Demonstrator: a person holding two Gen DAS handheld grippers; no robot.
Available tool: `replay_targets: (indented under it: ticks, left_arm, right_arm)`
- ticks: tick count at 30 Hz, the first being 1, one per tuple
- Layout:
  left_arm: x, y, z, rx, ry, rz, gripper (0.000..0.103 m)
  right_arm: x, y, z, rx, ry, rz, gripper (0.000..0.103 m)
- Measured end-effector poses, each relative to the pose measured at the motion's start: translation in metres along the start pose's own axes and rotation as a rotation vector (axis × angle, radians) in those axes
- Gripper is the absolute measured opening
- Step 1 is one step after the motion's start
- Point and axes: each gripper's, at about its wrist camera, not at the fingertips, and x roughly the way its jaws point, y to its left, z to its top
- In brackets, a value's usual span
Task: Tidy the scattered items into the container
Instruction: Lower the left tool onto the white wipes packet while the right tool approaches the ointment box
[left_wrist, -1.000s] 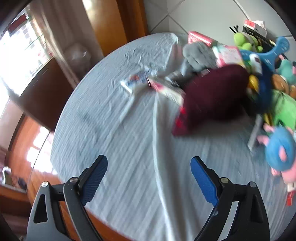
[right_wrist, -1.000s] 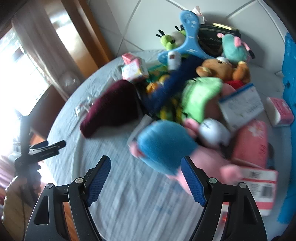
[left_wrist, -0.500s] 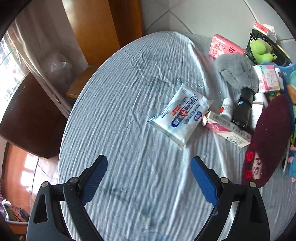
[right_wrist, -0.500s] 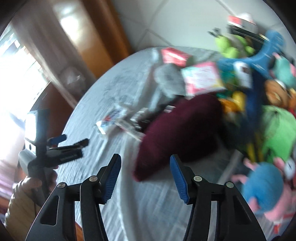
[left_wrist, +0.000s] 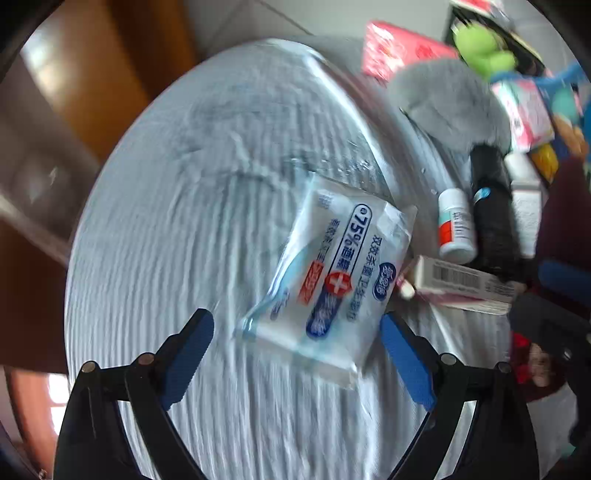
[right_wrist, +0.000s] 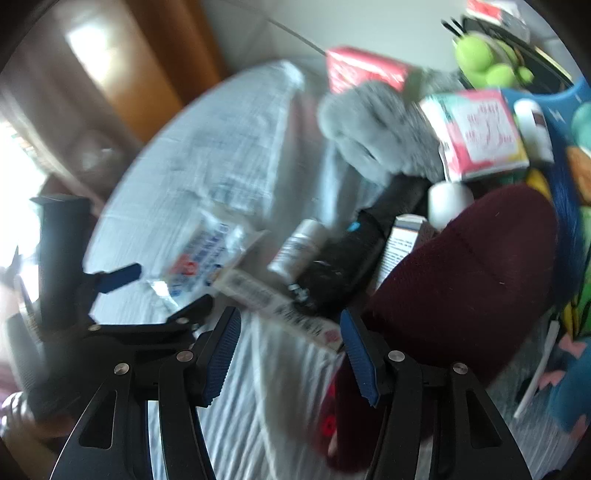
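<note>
A white and blue wet-wipes pack (left_wrist: 332, 280) lies flat on the round table's pale striped cloth (left_wrist: 177, 229). My left gripper (left_wrist: 297, 350) hangs open just above it, its near end between the pads without touching them. To its right lies a long pink and white carton (right_wrist: 280, 302), its near end reaching in between the half-open jaws of my right gripper (right_wrist: 290, 350), pads clear of it. The right view also shows the left gripper (right_wrist: 159, 295) over the wipes pack (right_wrist: 199, 258). No container is clearly visible.
Past the carton lie a white pill bottle (left_wrist: 456, 229), a black cylinder (left_wrist: 493, 210), a grey furry item (left_wrist: 447, 103) and a pink packet (left_wrist: 399, 51). A maroon knit hat (right_wrist: 472, 277) and a heap of plush toys and boxes fill the right side. A person's hand (right_wrist: 14, 413) holds the left gripper.
Both grippers swept left and sank toward the table. The left one closed in on the wipes pack. The right one left the plush toys for the carton, and its jaws narrowed.
</note>
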Motion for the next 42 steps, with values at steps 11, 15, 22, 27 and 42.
replay_targets:
  ticks: [11,15,22,27,42]
  left_arm:
    - [-0.014,0.031,-0.033,0.022,-0.075,-0.079,0.081]
    - [-0.018,0.036,-0.047,0.029,-0.051,-0.077,0.081]
    - [-0.019,0.038,-0.023,0.027,-0.034,-0.068,0.081]
    - [-0.001,0.031,-0.011,0.028,-0.012,-0.071,0.096]
    - [-0.008,0.037,-0.012,0.07,-0.095,-0.022,0.094]
  right_arm:
    - [0.028,0.017,-0.03,0.074,0.098,0.005,0.046]
    - [0.022,0.025,-0.042,0.096,0.105,0.06,0.038]
    - [0.012,0.024,-0.028,0.1,0.043,0.0,0.046]
    - [0.028,0.035,-0.017,0.092,0.039,-0.02,0.047]
    - [0.044,0.044,-0.017,0.145,-0.006,0.016,0.061]
